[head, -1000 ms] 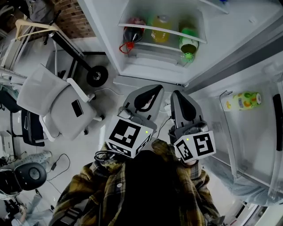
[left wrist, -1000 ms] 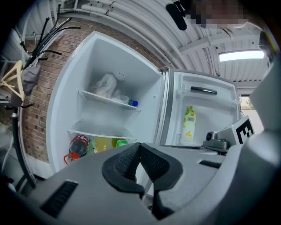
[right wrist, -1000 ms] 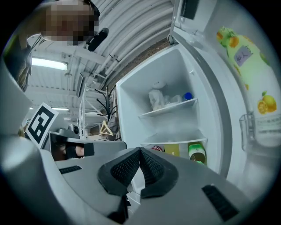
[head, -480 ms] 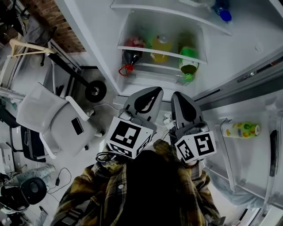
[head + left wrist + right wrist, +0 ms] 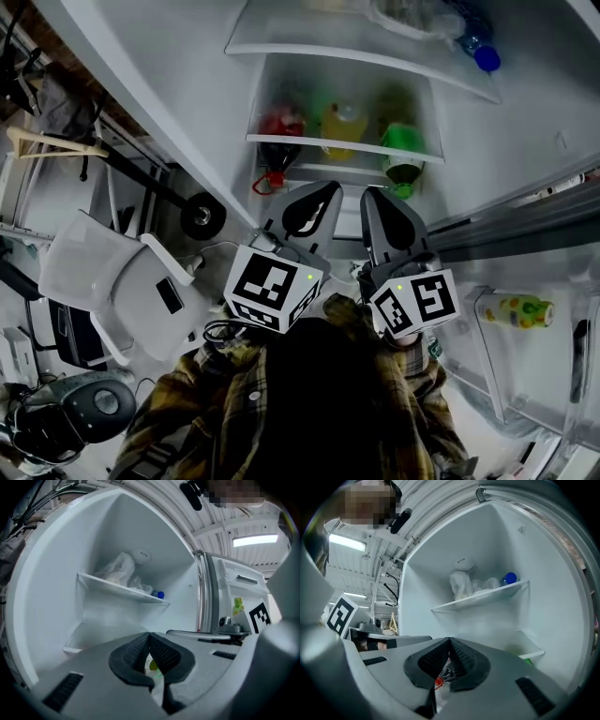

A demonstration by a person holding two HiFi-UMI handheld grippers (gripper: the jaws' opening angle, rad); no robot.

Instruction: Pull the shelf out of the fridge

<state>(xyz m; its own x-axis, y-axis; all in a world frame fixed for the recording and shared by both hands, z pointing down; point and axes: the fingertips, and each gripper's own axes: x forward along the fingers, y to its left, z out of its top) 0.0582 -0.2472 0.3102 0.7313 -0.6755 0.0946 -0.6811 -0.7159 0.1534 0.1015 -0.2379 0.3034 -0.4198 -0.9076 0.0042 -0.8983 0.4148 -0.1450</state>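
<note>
Ahead, shelf (image 5: 319, 143) edge untouched; left gripper (image 5: 317, 191), right gripper (image 5: 376, 195) closed.

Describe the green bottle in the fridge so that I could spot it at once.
Look into the open fridge before the person, at the lower shelf of the two in view, where three bottles sit in a row. The green bottle is the rightmost, next to a yellow bottle; the dark bottle with the red cap is at the left end.
</note>
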